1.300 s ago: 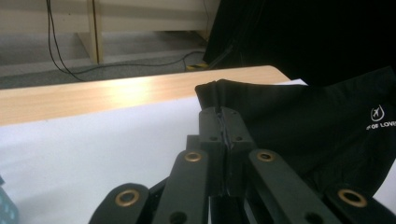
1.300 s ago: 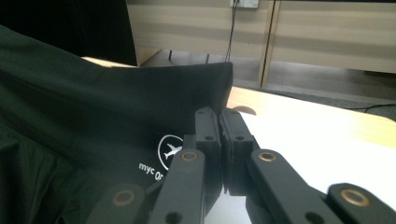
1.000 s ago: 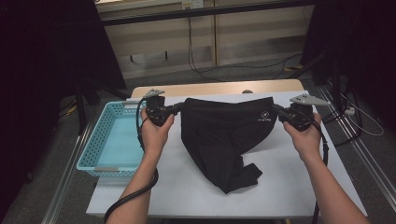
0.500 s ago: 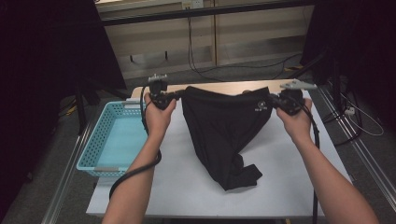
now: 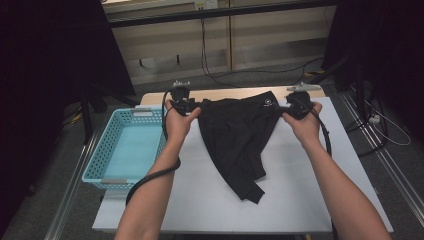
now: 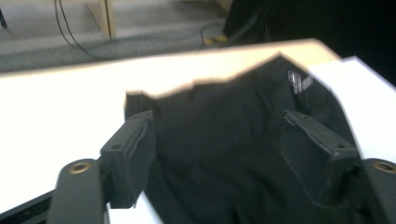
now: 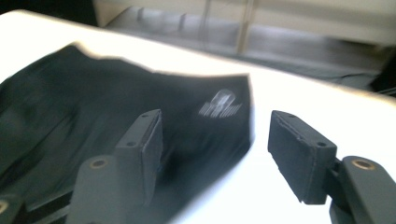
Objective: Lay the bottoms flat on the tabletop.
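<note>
The garment (image 5: 239,135) is spread on the far table (image 5: 300,190), just released by both the left gripper (image 5: 196,106) and right gripper (image 5: 281,107), whose jaws have been opening.

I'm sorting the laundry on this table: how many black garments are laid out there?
1. A single black fabric garment with a small white logo lies on the white table, spread between the two grippers, right of the light blue plastic basket. Its folds could hide another layer.

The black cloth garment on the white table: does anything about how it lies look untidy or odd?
Yes. The black cloth garment lies askew: its top edge is spread wide near the far side of the white table, but the lower part narrows into a bunched, twisted tail. No damage is visible.
</note>
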`<act>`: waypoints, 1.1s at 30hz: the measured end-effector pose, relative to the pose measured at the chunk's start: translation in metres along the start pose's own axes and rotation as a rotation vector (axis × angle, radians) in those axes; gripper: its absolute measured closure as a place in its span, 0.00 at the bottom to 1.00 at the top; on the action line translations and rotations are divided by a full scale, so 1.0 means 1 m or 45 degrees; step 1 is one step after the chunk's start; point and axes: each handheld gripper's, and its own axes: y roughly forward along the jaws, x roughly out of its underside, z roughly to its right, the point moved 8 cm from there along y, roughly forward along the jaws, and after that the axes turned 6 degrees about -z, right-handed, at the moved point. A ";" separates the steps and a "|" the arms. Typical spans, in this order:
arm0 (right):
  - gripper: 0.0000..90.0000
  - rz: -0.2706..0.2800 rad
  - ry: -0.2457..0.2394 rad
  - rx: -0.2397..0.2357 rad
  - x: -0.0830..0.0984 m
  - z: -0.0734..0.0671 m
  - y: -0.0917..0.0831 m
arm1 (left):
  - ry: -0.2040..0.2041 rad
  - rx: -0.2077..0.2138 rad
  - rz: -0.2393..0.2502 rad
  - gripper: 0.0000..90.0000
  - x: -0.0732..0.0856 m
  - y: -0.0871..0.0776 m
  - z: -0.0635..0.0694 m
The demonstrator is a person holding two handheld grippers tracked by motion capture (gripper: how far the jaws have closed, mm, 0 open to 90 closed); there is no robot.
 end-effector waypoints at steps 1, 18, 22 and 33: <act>0.39 -0.012 0.001 -0.029 0.011 -0.005 -0.003 | -0.007 0.010 -0.015 0.27 0.009 0.001 0.003; 0.31 -0.104 -0.121 -0.162 0.113 -0.062 -0.059 | 0.126 0.106 -0.098 0.17 0.092 -0.025 0.040; 0.33 -0.126 -0.121 -0.178 0.123 -0.070 -0.051 | 0.150 0.111 -0.106 0.17 0.103 -0.026 0.041; 0.45 -0.156 -0.111 -0.195 0.120 -0.081 -0.033 | 0.207 0.145 -0.107 0.16 0.118 -0.027 0.054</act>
